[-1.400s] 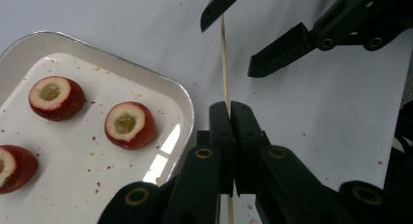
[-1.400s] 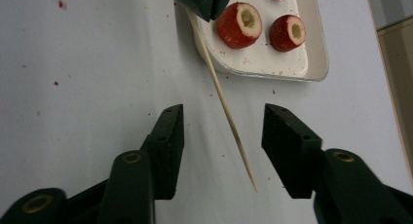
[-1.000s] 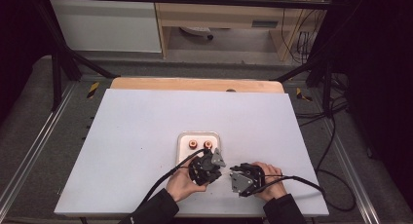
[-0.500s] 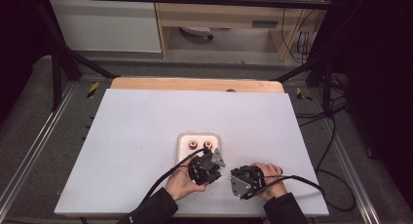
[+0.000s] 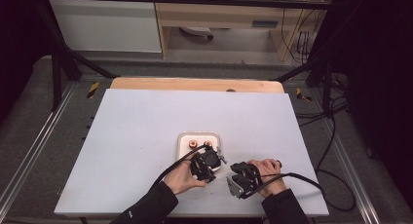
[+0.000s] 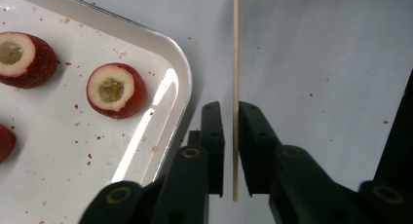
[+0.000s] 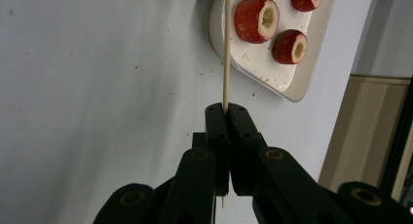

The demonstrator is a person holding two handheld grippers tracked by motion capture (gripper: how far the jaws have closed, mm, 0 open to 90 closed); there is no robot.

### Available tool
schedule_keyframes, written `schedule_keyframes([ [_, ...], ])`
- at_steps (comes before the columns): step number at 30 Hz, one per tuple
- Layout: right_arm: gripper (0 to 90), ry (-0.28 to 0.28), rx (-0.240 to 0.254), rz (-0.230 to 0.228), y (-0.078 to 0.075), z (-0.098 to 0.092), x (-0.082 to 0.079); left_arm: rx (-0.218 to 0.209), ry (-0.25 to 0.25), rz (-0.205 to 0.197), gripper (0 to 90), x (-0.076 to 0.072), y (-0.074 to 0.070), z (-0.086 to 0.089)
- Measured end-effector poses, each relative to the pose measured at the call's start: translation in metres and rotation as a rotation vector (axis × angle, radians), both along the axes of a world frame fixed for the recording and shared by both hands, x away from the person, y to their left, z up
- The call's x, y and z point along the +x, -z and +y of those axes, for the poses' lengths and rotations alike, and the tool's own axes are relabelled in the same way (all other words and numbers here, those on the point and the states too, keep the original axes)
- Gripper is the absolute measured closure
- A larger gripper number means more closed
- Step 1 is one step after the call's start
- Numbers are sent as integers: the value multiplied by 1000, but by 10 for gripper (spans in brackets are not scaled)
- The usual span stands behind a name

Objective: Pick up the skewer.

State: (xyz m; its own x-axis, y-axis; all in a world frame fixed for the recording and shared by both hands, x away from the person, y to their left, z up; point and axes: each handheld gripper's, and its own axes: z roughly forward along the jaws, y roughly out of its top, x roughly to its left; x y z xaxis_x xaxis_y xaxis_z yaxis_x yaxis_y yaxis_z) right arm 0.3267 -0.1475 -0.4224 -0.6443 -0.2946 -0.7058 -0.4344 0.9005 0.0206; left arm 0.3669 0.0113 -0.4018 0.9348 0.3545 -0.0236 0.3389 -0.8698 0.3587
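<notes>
The right gripper (image 7: 226,109) clamps a wooden skewer (image 7: 226,48) pointing lengthwise toward the cored strawberries (image 7: 256,18) on the white tray (image 7: 292,83), while the left gripper (image 6: 228,109), jaws just easing apart, loosely straddles it.

Skewer (image 6: 235,63) — pale tan wood, plain, unmarked.

Fruit pieces (image 6: 116,90) — deep red skin, cream-white cut face, dull yellow-green hollow at the centre; the same colouring shows on the piece at the upper left of the left gripper view (image 6: 23,59).

Tray (image 6: 182,87) — glossy white, speckled with small red-brown crumbs.

Table (image 5: 146,126) — flat pale grey-blue top with scattered reddish specks; a light wooden strip (image 5: 195,84) along its far edge.

Left gripper (image 6: 228,151) and right gripper (image 7: 226,112) — matt black fingers, brass-coloured rings at the pivots, black cables.

Sleeves (image 5: 146,209) — black.

Floor (image 5: 29,117) — dark grey, with yellow-and-black striped markers (image 5: 93,89).
</notes>
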Motion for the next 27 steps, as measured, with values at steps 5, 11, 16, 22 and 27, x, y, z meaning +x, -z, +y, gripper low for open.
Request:
schedule_keyframes([
  [5,889,-11,-31,-22,0,2,-2,23,7,14,872,1,2,-5],
  [11,889,-28,-49,-39,-1,4,-3,44,8,9,884,0,4,-6],
  [16,875,-15,-22,-26,-3,4,-3,28,8,-20,886,-4,3,-4],
  [22,594,182,195,79,-12,-11,7,-19,-20,-44,887,-11,6,7],
  [27,437,335,396,190,-14,-31,15,-45,-37,-85,886,-14,8,20],
])
